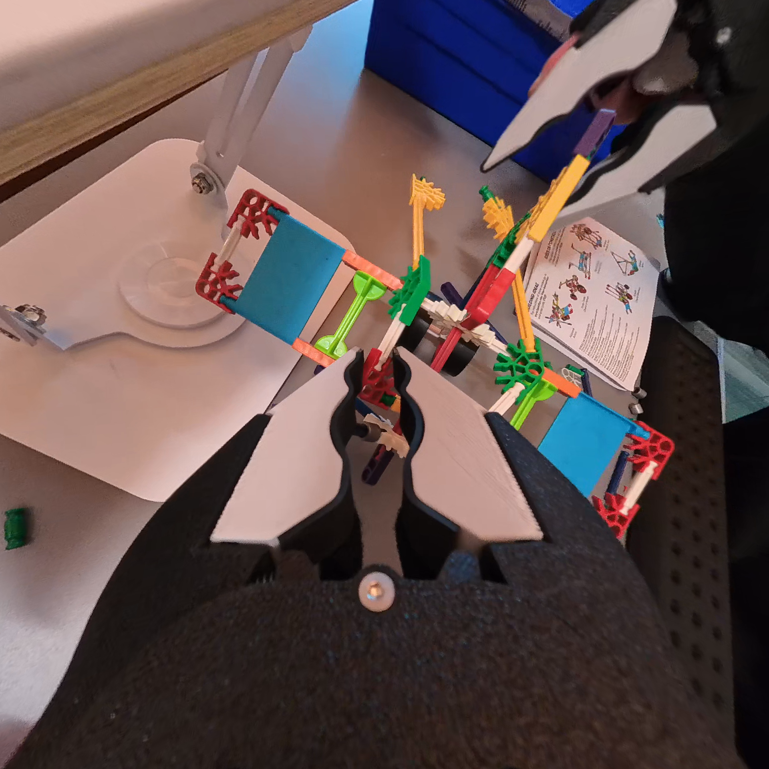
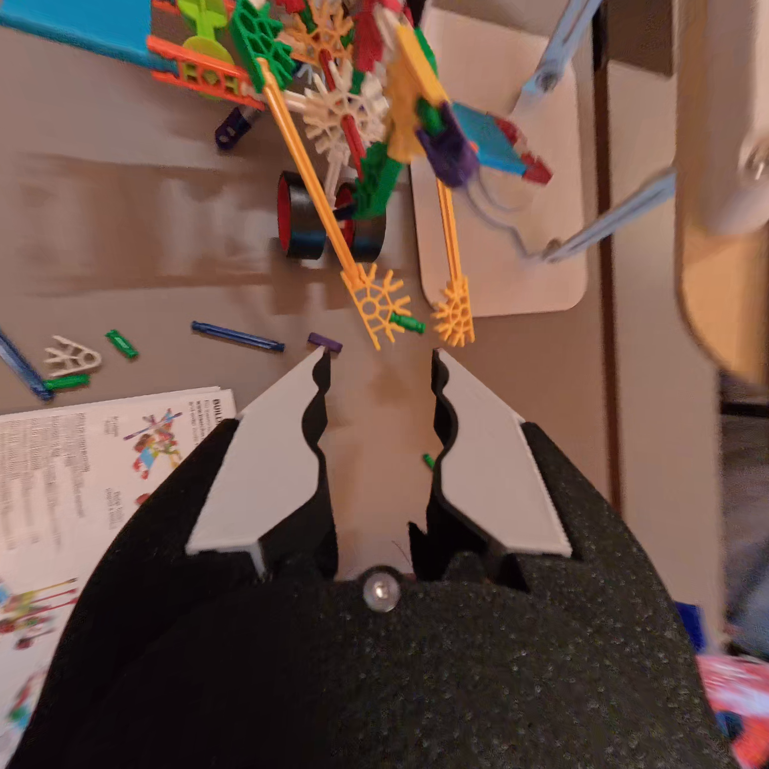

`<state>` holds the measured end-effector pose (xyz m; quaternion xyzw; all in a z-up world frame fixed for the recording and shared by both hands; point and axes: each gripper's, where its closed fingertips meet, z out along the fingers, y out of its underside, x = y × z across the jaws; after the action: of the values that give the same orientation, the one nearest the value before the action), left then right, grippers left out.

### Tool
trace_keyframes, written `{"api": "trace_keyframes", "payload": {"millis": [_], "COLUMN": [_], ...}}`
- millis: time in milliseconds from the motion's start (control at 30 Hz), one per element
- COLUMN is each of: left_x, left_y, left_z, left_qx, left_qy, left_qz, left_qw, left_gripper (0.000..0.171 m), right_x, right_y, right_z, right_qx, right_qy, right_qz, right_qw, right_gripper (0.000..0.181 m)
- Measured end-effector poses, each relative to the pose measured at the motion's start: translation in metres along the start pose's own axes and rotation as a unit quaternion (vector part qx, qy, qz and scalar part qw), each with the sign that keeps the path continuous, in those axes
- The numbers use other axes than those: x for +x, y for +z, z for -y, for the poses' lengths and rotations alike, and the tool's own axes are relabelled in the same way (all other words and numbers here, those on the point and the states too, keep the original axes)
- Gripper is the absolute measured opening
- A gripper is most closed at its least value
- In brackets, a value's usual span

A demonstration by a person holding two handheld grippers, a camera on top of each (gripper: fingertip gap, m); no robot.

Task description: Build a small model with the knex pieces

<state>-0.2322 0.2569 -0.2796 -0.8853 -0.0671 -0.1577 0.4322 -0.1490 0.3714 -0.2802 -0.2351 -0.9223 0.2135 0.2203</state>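
Spreading grey-brown across both views, tabletop (image 1: 341, 137), with a white flat base plate (image 1: 137, 399) of some stand on it and a blue bin (image 1: 457, 54) at the far edge. Sitting between plate and printed leaflet (image 1: 595, 299), a colourful rod-and-connector toy model (image 1: 453, 316) with blue panels, black wheels, red, green, white and yellow connectors. Closed on a red-and-white part at the model's near edge, left gripper (image 1: 376, 353), fingers nearly together with the piece pinched between the tips. Seen farther off in the left wrist view, right gripper (image 1: 599, 150), with a yellow rod and purple end piece (image 1: 593, 135) of the model rising between its spread fingers; contact with them not clear. Spread wide and holding nothing in its own view, right gripper (image 2: 378, 353), tips just short of two yellow fan connectors (image 2: 453, 312) on orange rods. Lying loose on the tabletop near its left fingertip, a small purple piece (image 2: 324, 342), then a dark blue rod (image 2: 237, 335), a white connector (image 2: 75, 357), and short green rods (image 2: 121, 343). Resting alone beside the plate, a green spool-like piece (image 1: 16, 528).
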Motion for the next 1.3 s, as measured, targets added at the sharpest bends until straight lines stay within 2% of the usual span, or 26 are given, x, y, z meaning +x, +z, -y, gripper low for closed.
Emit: {"api": "trace_keyframes", "payload": {"millis": [167,400,467,700,833,967,1133,1233,1300], "left_x": [0.001,0.0,0.0,-0.001,-0.001,-0.002,-0.003,-0.004,-0.004], "left_y": [0.001,0.001,0.001,0.0,0.0,0.0,-0.001,-0.002,-0.002], "left_z": [0.0,0.0,0.0,-0.001,-0.002,-0.002,-0.003,-0.004,-0.004], "left_qx": [0.0,-0.002,-0.002,-0.004,-0.005,-0.003,-0.004,-0.006,-0.006], "left_qy": [0.006,0.008,0.008,0.008,0.006,0.001,-0.004,-0.006,-0.005], "left_qz": [0.0,0.0,0.0,0.001,0.002,0.0,0.0,0.0,0.0], "left_qw": [1.0,1.0,1.0,1.0,1.0,1.0,1.0,1.0,1.0], "left_gripper": [0.013,0.013,0.013,0.013,0.013,0.013,0.013,0.014,0.014], "right_x": [0.002,-0.009,-0.007,-0.001,0.008,0.017,0.028,0.009,-0.004], "right_y": [0.004,0.022,0.021,0.017,0.013,0.005,0.001,-0.003,-0.007], "right_z": [-0.005,-0.003,0.005,0.011,0.017,0.025,0.028,0.032,0.03], "right_qx": [0.029,0.028,0.051,0.08,0.098,0.107,0.06,0.078,0.096], "right_qy": [0.092,0.104,0.104,0.109,0.069,-0.019,-0.169,-0.134,-0.07], "right_qz": [0.055,0.091,0.088,0.085,0.046,-0.028,-0.151,-0.089,-0.02], "right_qw": [0.994,0.99,0.989,0.987,0.992,0.994,0.972,0.984,0.993], "right_gripper": [0.049,0.043,0.026,0.019,0.014,0.014,0.012,0.011,0.029]}}
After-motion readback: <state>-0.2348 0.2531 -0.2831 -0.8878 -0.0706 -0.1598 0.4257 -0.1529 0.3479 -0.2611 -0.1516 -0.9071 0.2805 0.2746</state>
